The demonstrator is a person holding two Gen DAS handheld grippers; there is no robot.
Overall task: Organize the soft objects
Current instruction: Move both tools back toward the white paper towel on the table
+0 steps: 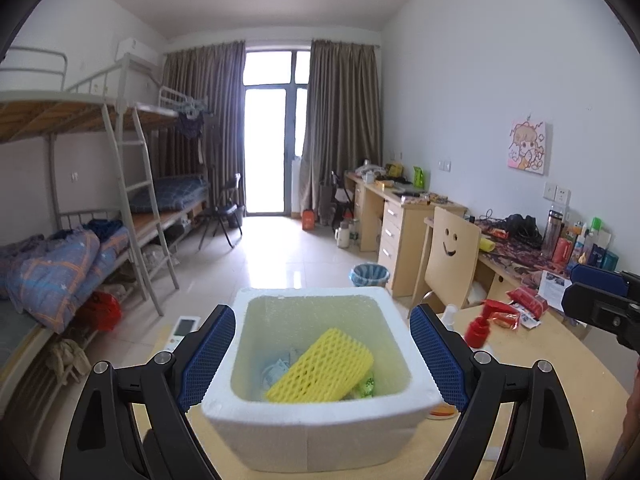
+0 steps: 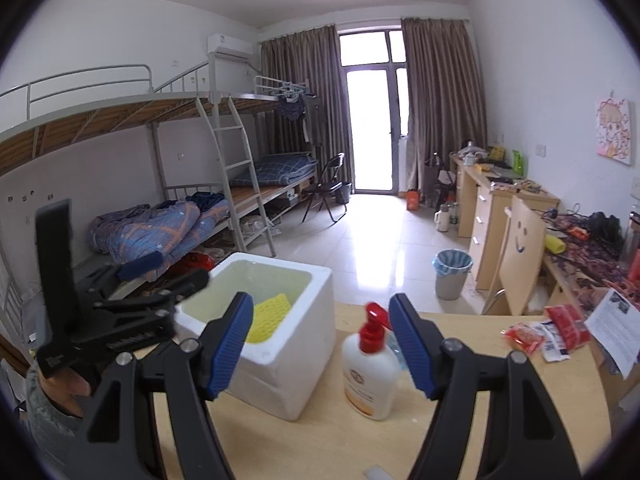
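Note:
A white foam box [image 1: 320, 420] stands on the wooden table [image 2: 320, 440]. Inside it lies a yellow foam net sleeve [image 1: 320, 364] on top of some small packets. My left gripper [image 1: 322, 312] is open, its blue pads [image 1: 208, 352] standing wide on either side of the box with nothing held. From the right wrist view the box [image 2: 296, 360] is on the left and the sleeve [image 2: 268, 318] shows inside. My right gripper [image 2: 320, 300] is open and empty. A white lotion bottle with a red pump [image 2: 370, 376] stands just beyond its fingers, untouched.
Red snack packets [image 2: 560, 324] and a paper sheet [image 2: 616, 328] lie at the table's right end. A white remote [image 1: 182, 330] lies left of the box. Beyond the table are a smiley-backed chair [image 1: 452, 264], a bin [image 1: 370, 276], desks and bunk beds [image 1: 80, 240].

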